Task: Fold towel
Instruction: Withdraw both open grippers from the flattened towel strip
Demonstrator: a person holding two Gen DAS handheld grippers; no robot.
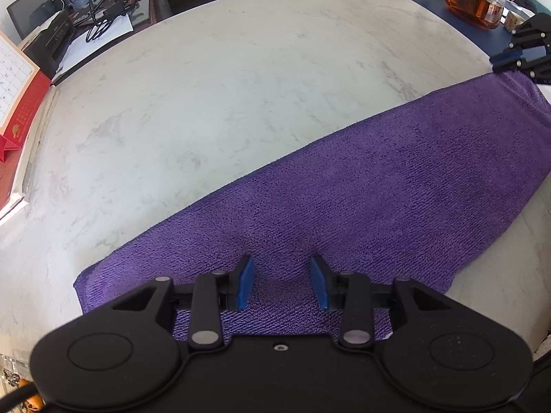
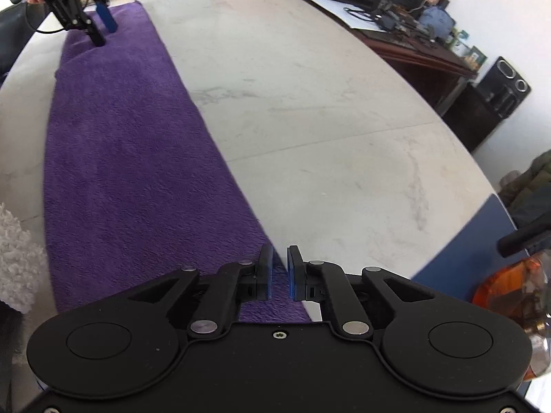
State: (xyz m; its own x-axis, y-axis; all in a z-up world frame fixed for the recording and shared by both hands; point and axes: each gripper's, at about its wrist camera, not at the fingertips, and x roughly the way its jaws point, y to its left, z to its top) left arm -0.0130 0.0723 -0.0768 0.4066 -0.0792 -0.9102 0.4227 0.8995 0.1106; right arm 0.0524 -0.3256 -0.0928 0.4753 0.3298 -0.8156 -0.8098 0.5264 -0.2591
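A purple towel [image 1: 378, 189] [image 2: 120, 155] lies folded into a long strip on the pale marble table [image 1: 241, 86] [image 2: 327, 110]. My left gripper [image 1: 282, 261] [image 2: 103, 31] stands at one short end, tips down on the cloth. Its blue pads are apart and a low ridge of towel rises between them. At the opposite end my right gripper [image 2: 279, 247] [image 1: 499, 63] sits on the towel's far long edge near the corner. Those pads are almost together, with the edge of the cloth running into the narrow gap.
A glass teapot of amber tea [image 1: 477, 0] [image 2: 513, 296] stands on a dark blue mat [image 2: 465, 258] close to my right gripper. A red calendar [image 1: 13, 79] and books line the table's left edge. A fluffy white sleeve [image 2: 17, 261] shows nearby.
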